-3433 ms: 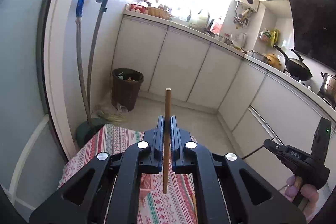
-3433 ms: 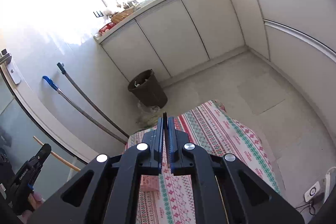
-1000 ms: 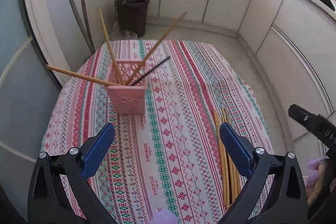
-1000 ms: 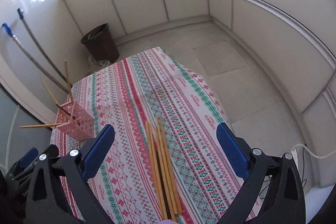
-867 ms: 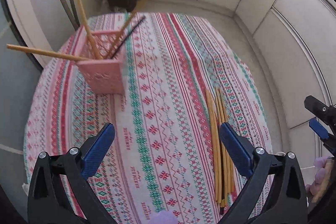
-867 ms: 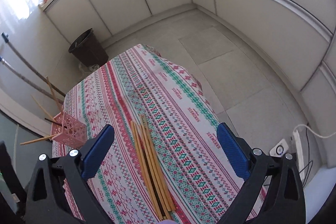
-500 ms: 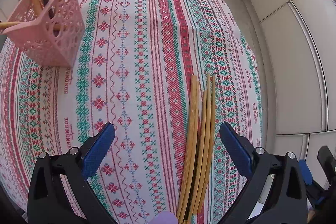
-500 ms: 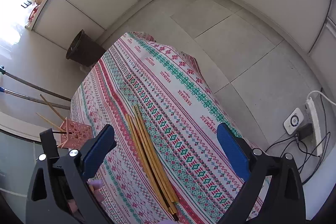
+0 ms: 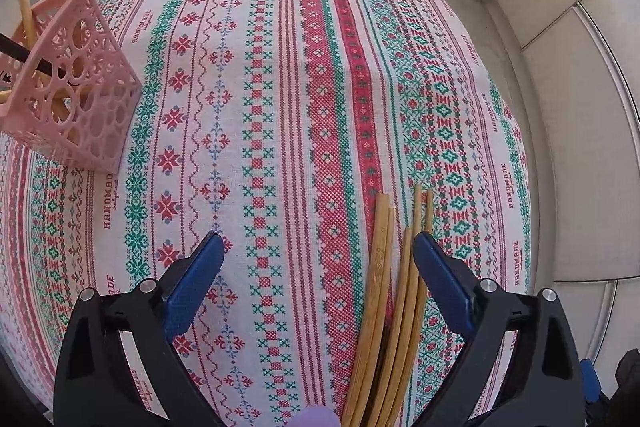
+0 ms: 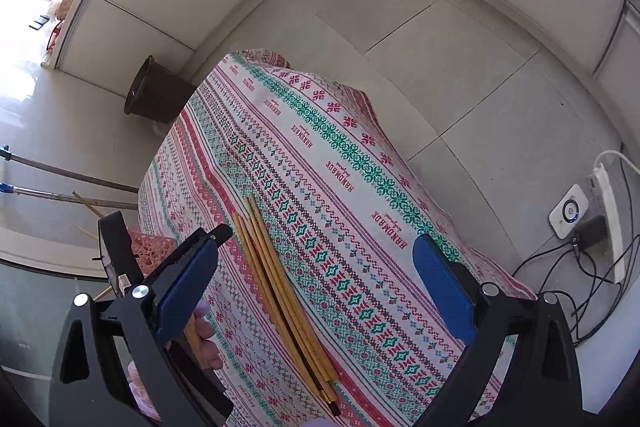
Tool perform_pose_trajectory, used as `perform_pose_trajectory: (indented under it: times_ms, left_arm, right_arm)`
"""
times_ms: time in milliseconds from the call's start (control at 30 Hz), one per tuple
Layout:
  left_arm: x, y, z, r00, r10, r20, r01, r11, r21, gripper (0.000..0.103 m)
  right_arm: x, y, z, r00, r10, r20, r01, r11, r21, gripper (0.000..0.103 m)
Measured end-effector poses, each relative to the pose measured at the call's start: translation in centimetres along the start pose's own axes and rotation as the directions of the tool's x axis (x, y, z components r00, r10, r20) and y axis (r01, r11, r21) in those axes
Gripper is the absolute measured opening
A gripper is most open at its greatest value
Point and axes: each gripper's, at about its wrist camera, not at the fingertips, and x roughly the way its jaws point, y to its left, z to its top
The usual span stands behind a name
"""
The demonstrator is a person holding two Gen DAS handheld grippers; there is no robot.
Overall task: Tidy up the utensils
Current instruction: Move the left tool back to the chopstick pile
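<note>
A bundle of several wooden chopsticks lies on the patterned tablecloth, running toward me. My left gripper hangs open low over the cloth, and the bundle sits just inside its right finger. At the far left, a pink perforated basket holds wooden chopsticks and a black one. My right gripper is open, higher up, with the same bundle below its left side. One of the left gripper's fingers and a hand show at lower left, in front of the basket.
The table's right edge drops to a tiled floor. A dark bin stands by the white cabinets. Mop handles lean at the left. A power strip with cables lies on the floor at the right.
The left gripper, earlier shut on a wooden chopstick, is now open and has dropped close to the bundle on the cloth. The right gripper has also opened and now looks down over the table.
</note>
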Motion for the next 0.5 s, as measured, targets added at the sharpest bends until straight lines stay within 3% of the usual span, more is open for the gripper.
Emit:
perform_pose_trajectory:
  times_ms: [167,267,500]
  left_arm:
    - [0.3,-0.1,0.4,0.999,0.037,0.023,-0.038,0.999,0.03,0.09]
    - [0.7,-0.7,0.7,0.998,0.053,0.016,-0.054,0.997,0.052,0.084]
    - [2.8,-1.2,1.6,0.997,0.074,0.013,-0.074,0.996,0.05,0.084]
  right_arm:
    - [0.3,-0.5,0.1,1.0,-0.009,-0.006,0.009,1.0,0.017,0.095]
    - [0.6,-0.8,0.2,1.0,-0.004,-0.023,0.005,1.0,0.024,0.095]
    - [1.2,-1.0,0.2,0.999,-0.011,-0.041,0.012,1.0,0.025,0.095]
